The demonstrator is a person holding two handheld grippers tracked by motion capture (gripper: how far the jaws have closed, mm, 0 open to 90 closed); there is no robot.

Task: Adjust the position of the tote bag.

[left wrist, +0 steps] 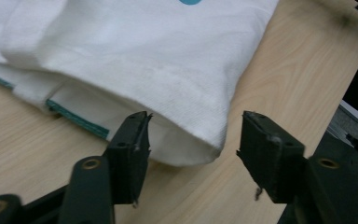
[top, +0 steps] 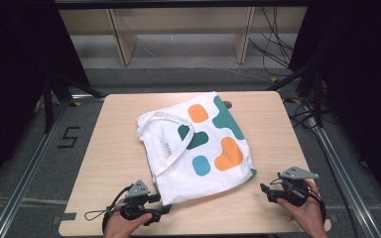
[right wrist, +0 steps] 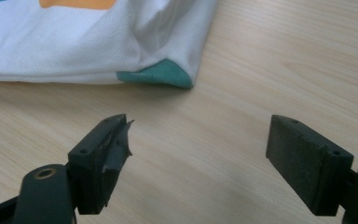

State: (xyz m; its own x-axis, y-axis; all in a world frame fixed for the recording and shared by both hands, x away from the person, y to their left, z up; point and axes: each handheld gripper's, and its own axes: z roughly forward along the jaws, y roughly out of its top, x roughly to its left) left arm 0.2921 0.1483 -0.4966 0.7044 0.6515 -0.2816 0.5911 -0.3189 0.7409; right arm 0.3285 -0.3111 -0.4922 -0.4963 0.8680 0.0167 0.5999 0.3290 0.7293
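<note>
A white tote bag [top: 198,148] with orange, teal and blue patches lies flat in the middle of the wooden table [top: 114,124], its handle looped across the left half. My left gripper [top: 162,204] sits at the bag's near left corner. In the left gripper view that white corner [left wrist: 186,135] lies between the jaws of the left gripper [left wrist: 193,135], which stand apart and do not press on it. My right gripper [top: 265,191] rests near the bag's near right corner. The right gripper [right wrist: 198,135] is open over bare wood, short of the bag's teal-tipped corner [right wrist: 161,74].
The table's front edge runs just below both hands. A dark round mark [top: 226,104] sits on the table by the bag's far edge. Wooden shelf legs [top: 121,39] and loose cables [top: 273,44] stand on the floor behind, and metal rails [top: 25,173] flank the table.
</note>
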